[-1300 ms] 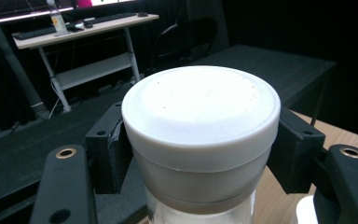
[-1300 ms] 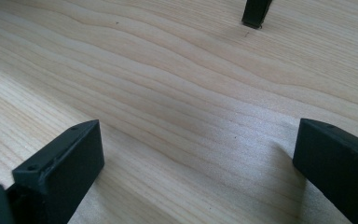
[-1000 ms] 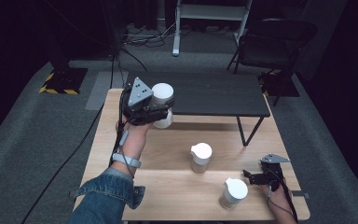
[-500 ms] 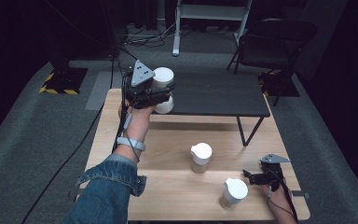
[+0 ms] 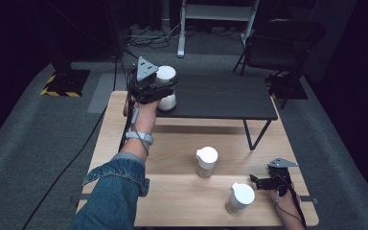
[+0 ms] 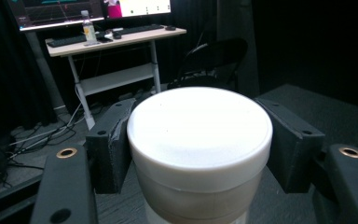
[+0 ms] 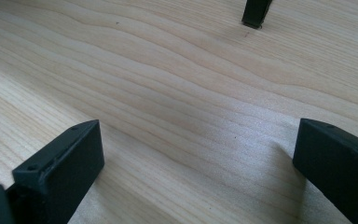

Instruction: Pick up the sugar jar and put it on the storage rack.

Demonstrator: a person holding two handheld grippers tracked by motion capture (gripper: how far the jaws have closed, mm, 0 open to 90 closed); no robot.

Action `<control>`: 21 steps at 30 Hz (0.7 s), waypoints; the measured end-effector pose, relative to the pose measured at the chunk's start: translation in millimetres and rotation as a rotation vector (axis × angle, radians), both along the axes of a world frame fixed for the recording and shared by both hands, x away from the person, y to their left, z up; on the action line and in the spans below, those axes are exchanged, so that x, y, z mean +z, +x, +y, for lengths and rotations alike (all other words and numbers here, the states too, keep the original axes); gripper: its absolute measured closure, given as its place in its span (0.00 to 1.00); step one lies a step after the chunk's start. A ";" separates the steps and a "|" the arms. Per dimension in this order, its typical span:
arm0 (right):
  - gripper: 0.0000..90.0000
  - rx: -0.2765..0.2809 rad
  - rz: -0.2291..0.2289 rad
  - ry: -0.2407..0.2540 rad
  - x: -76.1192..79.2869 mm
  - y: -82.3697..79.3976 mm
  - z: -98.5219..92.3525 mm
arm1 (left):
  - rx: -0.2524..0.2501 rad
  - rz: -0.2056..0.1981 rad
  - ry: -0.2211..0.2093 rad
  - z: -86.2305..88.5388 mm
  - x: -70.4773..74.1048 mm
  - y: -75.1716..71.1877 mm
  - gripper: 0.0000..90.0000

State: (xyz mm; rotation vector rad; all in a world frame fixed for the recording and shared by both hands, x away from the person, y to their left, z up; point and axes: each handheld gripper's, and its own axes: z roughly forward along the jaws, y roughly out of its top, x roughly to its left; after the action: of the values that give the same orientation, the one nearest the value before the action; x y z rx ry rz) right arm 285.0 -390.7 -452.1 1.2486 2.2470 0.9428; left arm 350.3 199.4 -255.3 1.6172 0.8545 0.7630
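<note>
My left gripper [image 5: 159, 90] is shut on a jar with a white lid [image 5: 166, 76] at the left end of the black raised shelf [image 5: 220, 96]. The left gripper view has both black pads pressed on the jar's [image 6: 199, 140] sides just under the lid. Whether the jar's base rests on the shelf I cannot tell. My right gripper [image 5: 263, 182] lies low at the table's front right. Its jaws stand wide apart over bare wood [image 7: 196, 116] with nothing between them.
Two more white-lidded jars stand on the light wooden table [image 5: 172, 143], one in the middle [image 5: 206, 161] and one near the front [image 5: 240, 198] just left of the right gripper. A shelf leg [image 5: 249, 139] stands behind them. A dark chair [image 5: 287, 43] is beyond the table.
The left hand has carried the jar away from the person, farther over the black shelf's left end. The right gripper and the two jars on the table have stayed put.
</note>
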 end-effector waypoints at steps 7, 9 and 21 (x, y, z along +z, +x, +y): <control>0.02 0.002 0.000 0.000 0.0 0.0 -0.2 | -0.005 0.011 -0.022 4.0 -1.2 3.9 0.37; 0.02 0.002 0.000 0.000 0.0 0.0 -0.3 | -0.007 0.008 -0.016 3.9 -1.1 3.3 0.37; 0.02 0.003 0.000 0.000 0.1 0.0 -0.3 | -0.006 -0.038 -0.062 16.6 -5.9 -13.7 0.15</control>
State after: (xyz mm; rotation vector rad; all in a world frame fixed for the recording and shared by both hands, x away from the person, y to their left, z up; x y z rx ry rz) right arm 285.0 -391.0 -452.0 1.2457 2.2496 0.9435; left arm 336.6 216.0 -261.2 1.5456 0.8382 0.7537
